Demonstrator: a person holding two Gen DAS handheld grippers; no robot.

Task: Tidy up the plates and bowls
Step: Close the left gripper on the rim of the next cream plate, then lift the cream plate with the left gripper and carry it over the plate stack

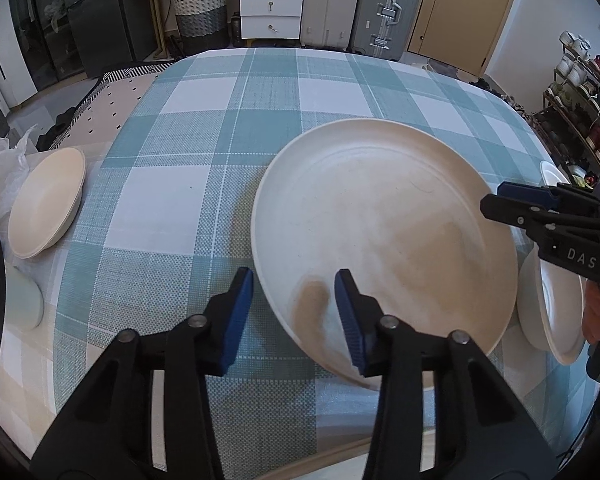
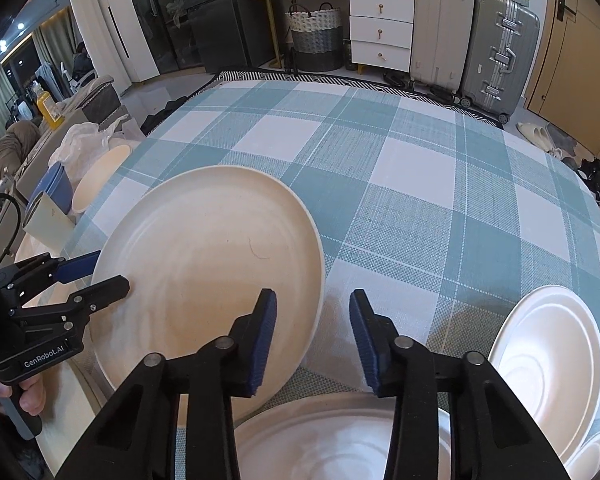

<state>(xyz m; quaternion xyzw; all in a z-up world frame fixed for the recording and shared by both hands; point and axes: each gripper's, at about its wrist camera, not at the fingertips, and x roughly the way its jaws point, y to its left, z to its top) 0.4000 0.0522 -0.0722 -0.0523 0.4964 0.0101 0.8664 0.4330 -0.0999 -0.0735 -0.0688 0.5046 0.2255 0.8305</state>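
A large cream plate (image 1: pixel 384 232) lies on the checked tablecloth; it also shows in the right wrist view (image 2: pixel 208 272). My left gripper (image 1: pixel 294 316) is open, its fingers astride the plate's near-left rim without clamping it. My right gripper (image 2: pixel 312 340) is open, its fingers astride the plate's right rim; it shows from the side in the left wrist view (image 1: pixel 500 200). A cream bowl (image 1: pixel 46 204) sits at the table's left edge. White bowls sit at the right (image 2: pixel 552 360) and under my right gripper (image 2: pixel 332 440).
A pale cup (image 2: pixel 50 216) and blue cup (image 2: pixel 54 184) stand by the left edge near a plastic bag (image 2: pixel 84 140). The checked tablecloth (image 2: pixel 400 184) stretches far back. Suitcases (image 2: pixel 496 48), drawers and a basket stand beyond the table.
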